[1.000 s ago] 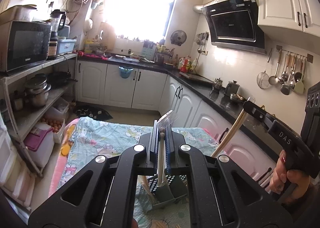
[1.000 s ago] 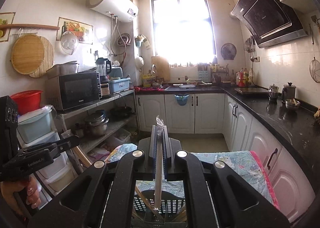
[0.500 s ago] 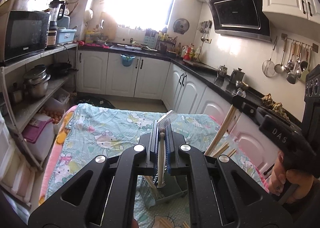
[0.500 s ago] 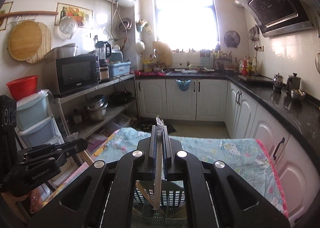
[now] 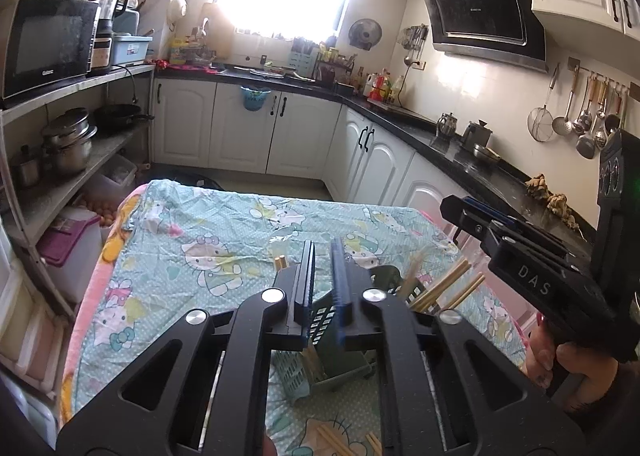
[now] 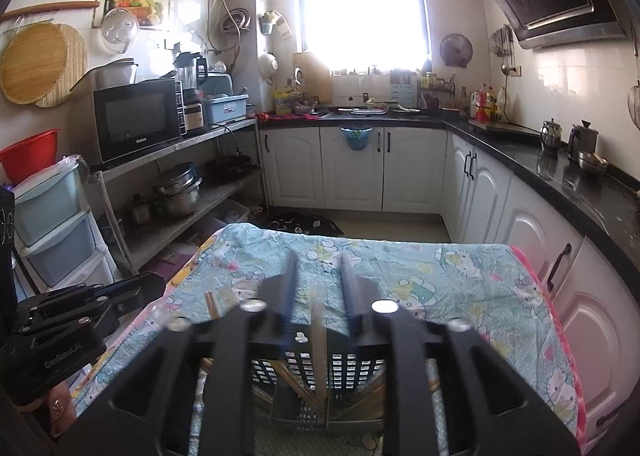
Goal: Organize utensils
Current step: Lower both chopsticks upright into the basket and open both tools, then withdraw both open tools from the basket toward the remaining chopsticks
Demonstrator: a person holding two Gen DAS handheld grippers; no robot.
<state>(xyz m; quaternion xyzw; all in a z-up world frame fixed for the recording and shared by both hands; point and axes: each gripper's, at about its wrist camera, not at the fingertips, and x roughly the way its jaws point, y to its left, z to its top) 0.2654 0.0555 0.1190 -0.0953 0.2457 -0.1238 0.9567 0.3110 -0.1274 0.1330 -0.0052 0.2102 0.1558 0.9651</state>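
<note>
A dark slotted utensil basket (image 6: 344, 366) stands on the cartoon-print tablecloth (image 5: 200, 248), right under both grippers. My left gripper (image 5: 322, 244) hangs over the basket (image 5: 294, 376) with its jaws opening and nothing between them. My right gripper (image 6: 319, 256) is opening too; a blurred chopstick (image 6: 319, 340) stands loose between its jaws, its lower end down in the basket. Several chopsticks (image 5: 444, 292) lean out of the basket's right side. The right gripper (image 5: 454, 205) shows in the left wrist view, held by a hand (image 5: 576, 368).
Loose chopsticks (image 5: 336, 442) lie on the cloth at the near edge, and another pair (image 6: 211, 306) sticks up left of the basket. A shelf rack with pots (image 5: 68, 143) stands on the left, and white cabinets under a black counter (image 5: 480, 171) on the right.
Both grippers sank toward the basket and their jaws parted. The chopstick left the left jaws. The right one slid down between the right jaws.
</note>
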